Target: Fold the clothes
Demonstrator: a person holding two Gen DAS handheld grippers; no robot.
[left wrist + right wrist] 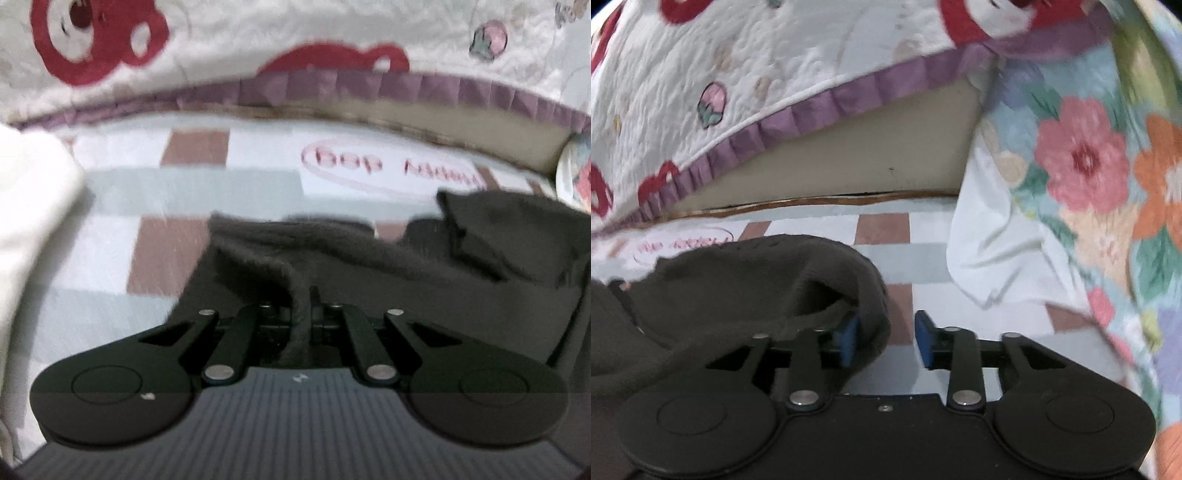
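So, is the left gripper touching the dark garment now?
Touching. The left wrist view shows a fold of the dark garment pinched between the closed fingers of the left gripper, with no gap visible.

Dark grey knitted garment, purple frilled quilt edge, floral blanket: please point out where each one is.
Dark grey knitted garment [369, 266]: left wrist view, middle of its bunched fabric.
Purple frilled quilt edge [798, 114]: right wrist view, on the ruffle.
Floral blanket [1082, 158]: right wrist view, on the pink flower.

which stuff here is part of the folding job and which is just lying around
Job: dark garment; left tongs, shut on it; right tongs, open.
Lying about: checked mat; bear quilt; floral cloth; white cloth.
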